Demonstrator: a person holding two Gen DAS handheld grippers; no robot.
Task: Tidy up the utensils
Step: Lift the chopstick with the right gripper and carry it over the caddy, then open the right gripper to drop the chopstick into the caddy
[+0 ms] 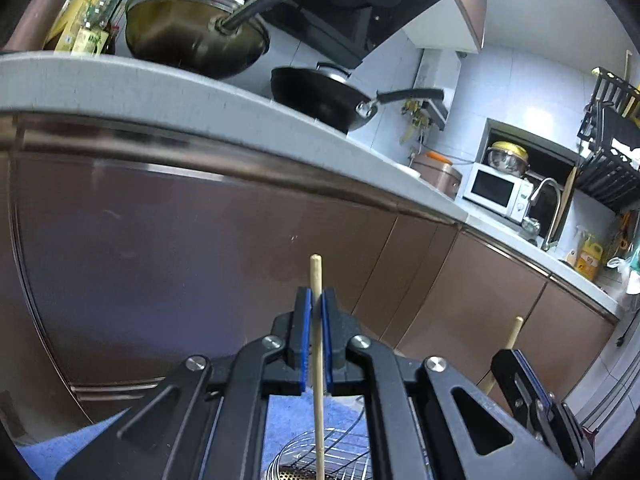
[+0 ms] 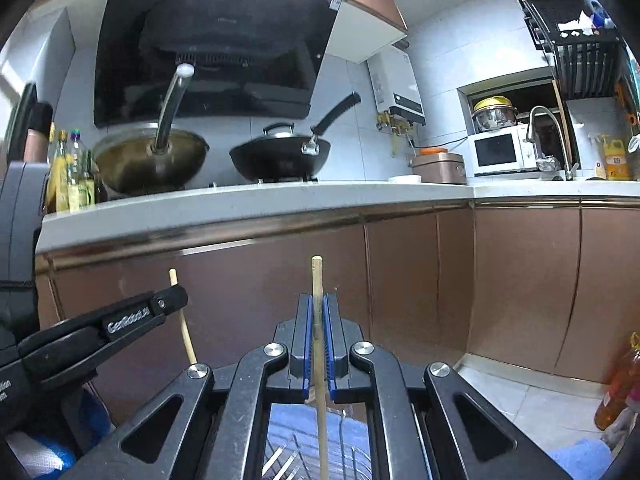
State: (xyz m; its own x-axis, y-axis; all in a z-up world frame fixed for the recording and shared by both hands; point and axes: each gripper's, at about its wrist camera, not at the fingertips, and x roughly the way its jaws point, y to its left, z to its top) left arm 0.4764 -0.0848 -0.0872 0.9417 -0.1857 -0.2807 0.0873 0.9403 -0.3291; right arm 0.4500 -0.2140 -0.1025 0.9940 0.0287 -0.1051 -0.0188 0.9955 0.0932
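Below the counter: you are working in front of the brown cabinets [image 2: 420, 288].
Left gripper [image 1: 316, 304]: clamping one chopstick [image 1: 317, 280] upright.
Right gripper [image 2: 317, 312]: clamping its chopstick [image 2: 317, 280].
Handling: likely light, stiff, slippery; you are gripping near the top.

"GenRobot.ai" on left tool [image 2: 176, 298]

Woks [image 2: 280, 158] on pale countertop [image 2: 240, 208]
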